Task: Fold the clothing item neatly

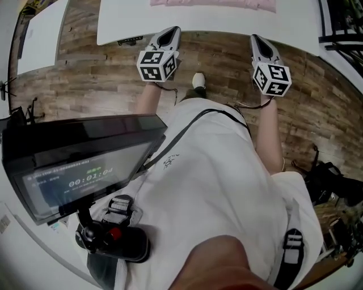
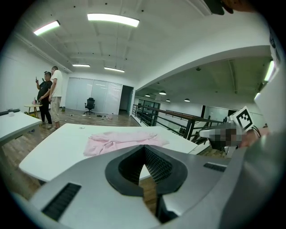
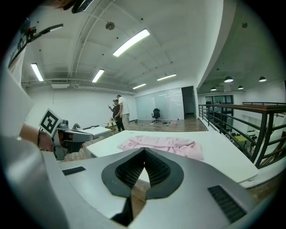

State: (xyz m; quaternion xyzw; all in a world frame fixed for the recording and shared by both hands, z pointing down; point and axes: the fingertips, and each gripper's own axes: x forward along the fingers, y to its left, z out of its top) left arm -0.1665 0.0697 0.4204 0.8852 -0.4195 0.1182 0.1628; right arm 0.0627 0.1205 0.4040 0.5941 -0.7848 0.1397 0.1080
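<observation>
A crumpled pink garment (image 2: 120, 141) (image 3: 161, 145) lies spread on a white table (image 1: 227, 22) ahead of me; only its near edge (image 1: 212, 3) shows at the top of the head view. My left gripper (image 1: 170, 35) and right gripper (image 1: 258, 42) hang side by side over the wooden floor, short of the table's near edge. Both are shut with nothing between the jaws. In the left gripper view the gripper (image 2: 144, 150) points at the garment from the left, and in the right gripper view the gripper (image 3: 144, 152) points at it from the right.
A dark monitor (image 1: 85, 164) on a stand sits close at my lower left. Two people (image 2: 48, 96) stand far across the room beside another white table (image 2: 13, 123). A black railing (image 3: 243, 129) runs along the right side. Cables and gear (image 1: 334, 187) lie on the floor at right.
</observation>
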